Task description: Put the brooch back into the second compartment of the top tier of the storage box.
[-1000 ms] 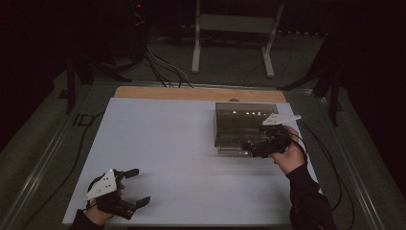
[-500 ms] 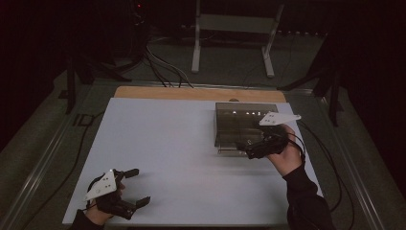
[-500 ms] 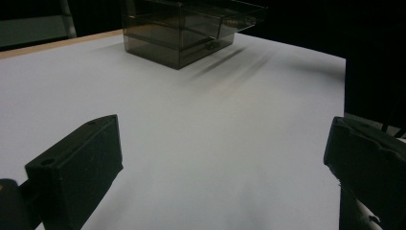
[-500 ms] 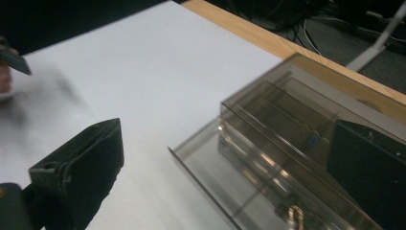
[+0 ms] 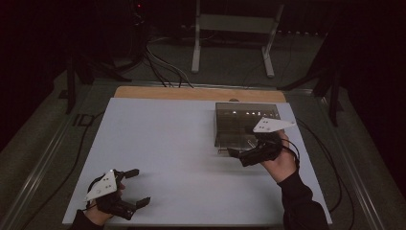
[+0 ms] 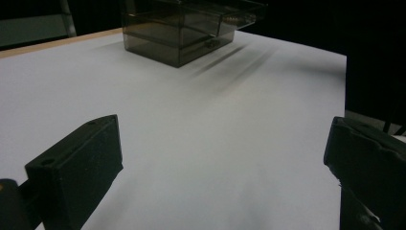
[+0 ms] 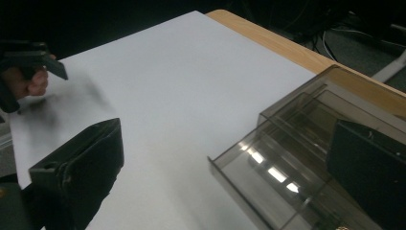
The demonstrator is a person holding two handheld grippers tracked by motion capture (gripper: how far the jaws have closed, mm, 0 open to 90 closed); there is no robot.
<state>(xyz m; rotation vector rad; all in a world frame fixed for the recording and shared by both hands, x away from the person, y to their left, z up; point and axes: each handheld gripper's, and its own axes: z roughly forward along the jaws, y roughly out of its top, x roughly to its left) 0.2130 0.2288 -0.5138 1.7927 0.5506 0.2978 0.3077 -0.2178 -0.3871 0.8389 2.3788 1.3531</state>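
Smoky drawer [image 7: 287,177] between parted jaws

A dim lab or studio — white-topped table [image 5: 191,143], floor cables [image 5: 163,67], metal stand [image 5: 234,28].

white table sheet [image 5: 182,143], floor cables [image 5: 163,67], metal stand [image 5: 234,28]

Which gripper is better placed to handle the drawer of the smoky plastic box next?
Right. The right gripper hangs open at the pulled-out drawer of the box, while the left gripper rests open at the table's near left corner.
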